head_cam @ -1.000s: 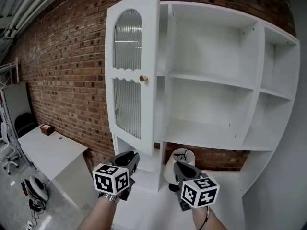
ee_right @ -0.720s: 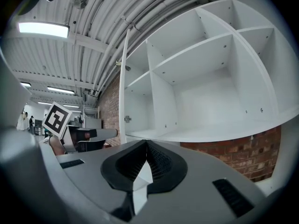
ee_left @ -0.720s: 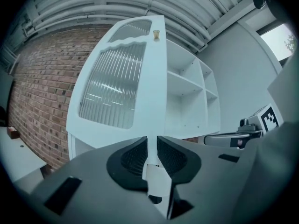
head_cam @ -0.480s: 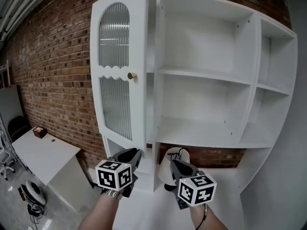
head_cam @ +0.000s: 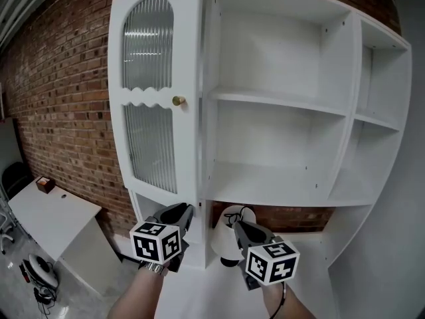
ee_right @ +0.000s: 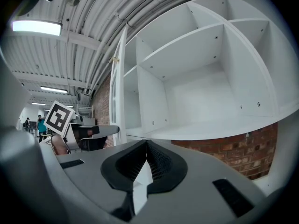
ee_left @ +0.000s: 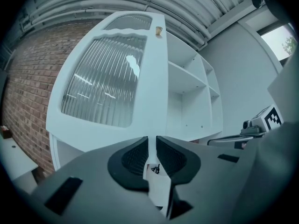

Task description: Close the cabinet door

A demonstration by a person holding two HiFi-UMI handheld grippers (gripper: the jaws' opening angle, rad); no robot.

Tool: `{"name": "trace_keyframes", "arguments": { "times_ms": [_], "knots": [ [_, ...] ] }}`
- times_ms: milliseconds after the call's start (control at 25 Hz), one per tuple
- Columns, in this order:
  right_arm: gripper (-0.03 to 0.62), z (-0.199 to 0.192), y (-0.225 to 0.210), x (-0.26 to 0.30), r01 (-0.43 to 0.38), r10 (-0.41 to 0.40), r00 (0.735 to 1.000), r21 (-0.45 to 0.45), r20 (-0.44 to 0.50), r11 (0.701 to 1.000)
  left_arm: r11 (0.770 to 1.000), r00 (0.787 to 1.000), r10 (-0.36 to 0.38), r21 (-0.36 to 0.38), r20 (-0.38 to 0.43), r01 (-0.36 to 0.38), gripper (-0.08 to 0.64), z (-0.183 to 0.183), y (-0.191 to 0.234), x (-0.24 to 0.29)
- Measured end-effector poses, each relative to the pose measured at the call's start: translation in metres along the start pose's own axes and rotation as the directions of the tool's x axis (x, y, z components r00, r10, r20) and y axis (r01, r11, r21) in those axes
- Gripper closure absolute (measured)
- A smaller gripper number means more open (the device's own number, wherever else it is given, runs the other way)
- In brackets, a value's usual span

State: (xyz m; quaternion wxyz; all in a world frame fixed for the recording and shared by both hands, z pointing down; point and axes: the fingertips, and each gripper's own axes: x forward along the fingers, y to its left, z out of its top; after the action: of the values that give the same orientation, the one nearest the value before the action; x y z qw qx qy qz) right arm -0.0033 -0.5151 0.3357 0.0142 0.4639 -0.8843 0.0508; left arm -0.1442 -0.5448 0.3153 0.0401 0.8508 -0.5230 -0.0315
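Observation:
The white cabinet door (head_cam: 156, 78) with ribbed glass panels and a brass knob (head_cam: 178, 101) stands swung open on the cabinet's left side. Its shelves (head_cam: 279, 102) are bare. My left gripper (head_cam: 184, 211) points level at the door's lower part, and its jaws are closing, with a narrow gap and nothing pinched. In the left gripper view the door (ee_left: 149, 78) fills the picture beyond the left gripper (ee_left: 152, 141). My right gripper (head_cam: 238, 226) sits beside it under the lowest shelf. The right gripper (ee_right: 146, 143) is shut and empty, and the door (ee_right: 117, 92) shows edge-on at its left.
A brick wall (head_cam: 66, 98) runs behind and left of the cabinet. A white desk (head_cam: 46, 211) with a small brown box (head_cam: 45, 183) stands at the lower left. A round white object with a cable (head_cam: 229, 234) sits under the lowest shelf.
Both grippers have come nearer to the cabinet. The door now looks larger and farther left in the head view and is still open.

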Motion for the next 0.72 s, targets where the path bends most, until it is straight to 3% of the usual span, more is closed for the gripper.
{"name": "trace_keyframes", "arguments": {
  "times_ms": [720],
  "knots": [
    [0.566,-0.011,-0.026,0.007,0.017,-0.017,1.0,0.019,-0.026,1.0,0.997,0.997,0.072,0.007,0.002,-0.072,0.54,0.0,0.013,0.044]
  ]
}}
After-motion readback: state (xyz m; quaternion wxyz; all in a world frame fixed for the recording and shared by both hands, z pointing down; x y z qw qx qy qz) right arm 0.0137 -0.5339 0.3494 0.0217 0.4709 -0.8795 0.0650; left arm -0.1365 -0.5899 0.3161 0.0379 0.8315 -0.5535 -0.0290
